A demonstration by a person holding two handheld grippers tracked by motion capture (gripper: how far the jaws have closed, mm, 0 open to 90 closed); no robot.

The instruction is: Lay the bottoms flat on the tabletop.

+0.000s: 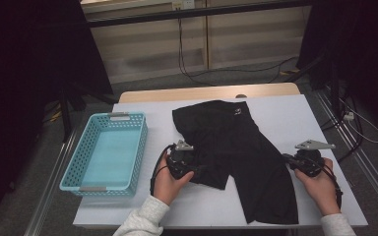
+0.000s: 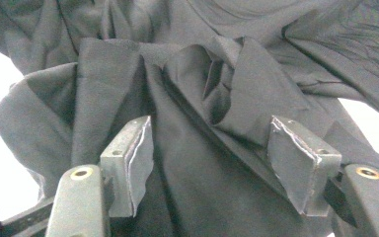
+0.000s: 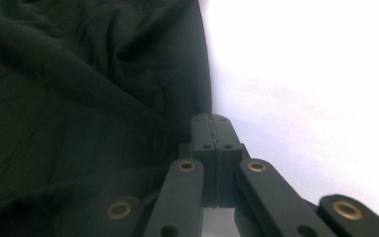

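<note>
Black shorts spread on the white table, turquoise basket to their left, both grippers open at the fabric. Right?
Not quite. The right gripper is shut, its jaws pressed together at the edge of the black shorts, as the right gripper view shows. The left gripper is open over the fabric, and the turquoise basket does sit left of the shorts on the white table.

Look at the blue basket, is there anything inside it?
No, the blue basket sits bare beside the black shorts in the high view, with nothing lying on its floor.

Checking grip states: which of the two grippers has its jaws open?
The left gripper: its pads stand apart over the black shorts. The right gripper is shut.
</note>
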